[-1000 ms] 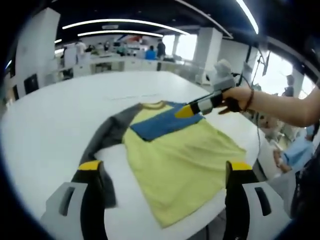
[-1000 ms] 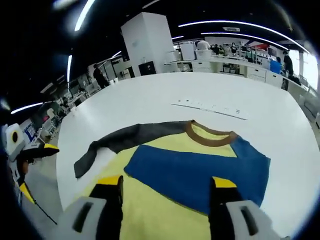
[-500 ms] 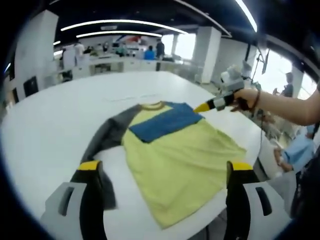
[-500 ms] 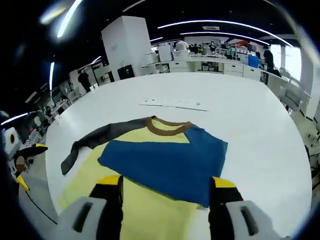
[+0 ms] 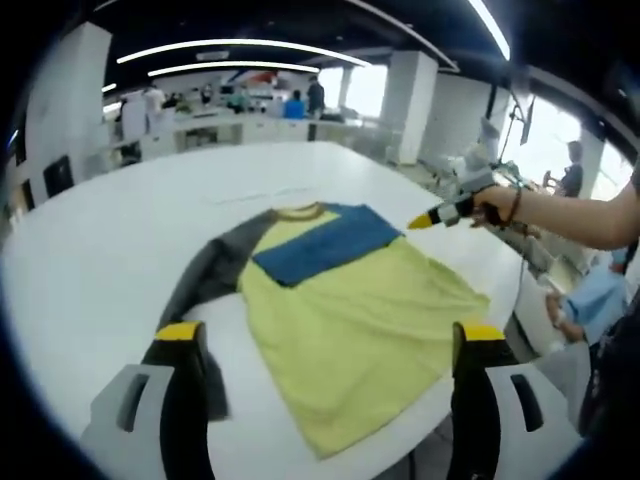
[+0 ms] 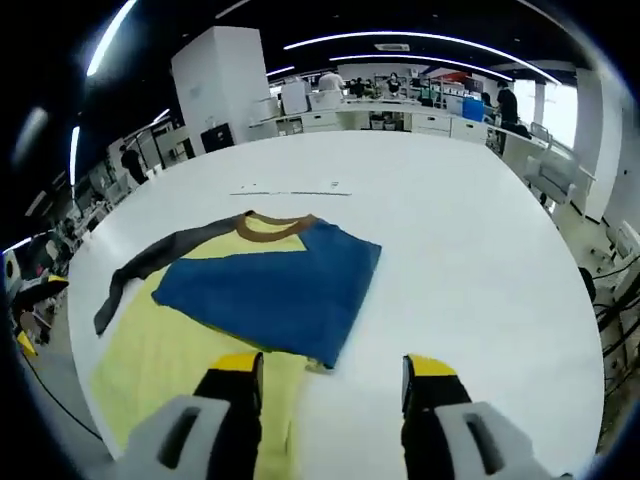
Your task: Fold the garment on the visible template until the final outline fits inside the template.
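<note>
White table: garment flat (hem cut off).

The garment is a yellow shirt with a brown collar, lying flat on the white surface, and one blue sleeve is already folded in across the chest. The other sleeve is dark grey and still stretched out straight to the side, its cuff near the surface edge. There's a faint thin line marked on the surface just past the collar.
</note>
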Tool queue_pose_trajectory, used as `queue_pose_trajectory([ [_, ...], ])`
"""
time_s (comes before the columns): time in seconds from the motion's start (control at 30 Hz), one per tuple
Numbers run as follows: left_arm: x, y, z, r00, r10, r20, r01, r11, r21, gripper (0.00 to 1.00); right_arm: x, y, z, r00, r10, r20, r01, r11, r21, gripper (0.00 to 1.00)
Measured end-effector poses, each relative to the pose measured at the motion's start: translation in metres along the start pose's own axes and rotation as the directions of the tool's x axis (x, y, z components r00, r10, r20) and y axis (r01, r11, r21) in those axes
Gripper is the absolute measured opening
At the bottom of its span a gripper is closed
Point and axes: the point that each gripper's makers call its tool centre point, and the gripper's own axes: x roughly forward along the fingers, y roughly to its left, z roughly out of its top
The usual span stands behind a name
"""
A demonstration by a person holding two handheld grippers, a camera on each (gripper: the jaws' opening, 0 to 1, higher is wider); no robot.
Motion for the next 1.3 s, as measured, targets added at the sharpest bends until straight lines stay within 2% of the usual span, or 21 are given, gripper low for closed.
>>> queue_pose_trajectory([
  [0.1,0.0,0.001,-0.001,1.0,0.009,-0.004,-0.009,1.0,0.001,0.98,0.004,-0.009,-0.01,0.999,-0.019,-0.029,0.019,1.0,-0.016,0.5],
  [0.3,0.0,0.002,-0.002,1.0,0.015,-0.013,-0.015,1.0,0.003,0.98,0.014,-0.011,-0.024,0.998,-0.032,-0.061,0.03,0.999,-0.028,0.49],
  [0.7,-0.001,0.002,-0.01,0.999,0.026,-0.039,-0.026,1.0,-0.009,0.97,0.019,0.013,-0.022,0.998,0.023,-0.055,-0.025,0.999,-0.048,0.45],
  [0.83,0.0,0.003,-0.009,0.999,0.025,-0.039,-0.026,1.0,-0.008,0.96,0.019,0.024,-0.022,0.996,0.064,-0.057,-0.067,0.996,-0.051,0.34],
  [0.93,0.002,0.002,-0.009,0.999,0.022,-0.045,-0.022,1.0,-0.009,0.96,0.024,0.024,-0.029,0.994,0.056,-0.095,-0.062,0.996,-0.062,0.3],
  [1.07,0.003,0.004,-0.01,0.999,0.019,-0.047,-0.019,1.0,-0.011,0.95,0.025,0.033,-0.028,0.993,0.068,-0.101,-0.076,0.995,-0.071,0.18],
  [1.2,0.002,0.006,-0.011,0.999,0.02,-0.047,-0.021,1.0,-0.012,0.95,0.025,0.034,-0.033,0.99,0.045,-0.133,-0.056,0.995,-0.084,0.11],
  [1.3,0.002,0.008,-0.012,0.999,0.019,-0.047,-0.02,1.0,-0.017,0.94,0.023,0.034,-0.036,0.989,0.026,-0.146,-0.045,0.991,-0.129,0.06],
])
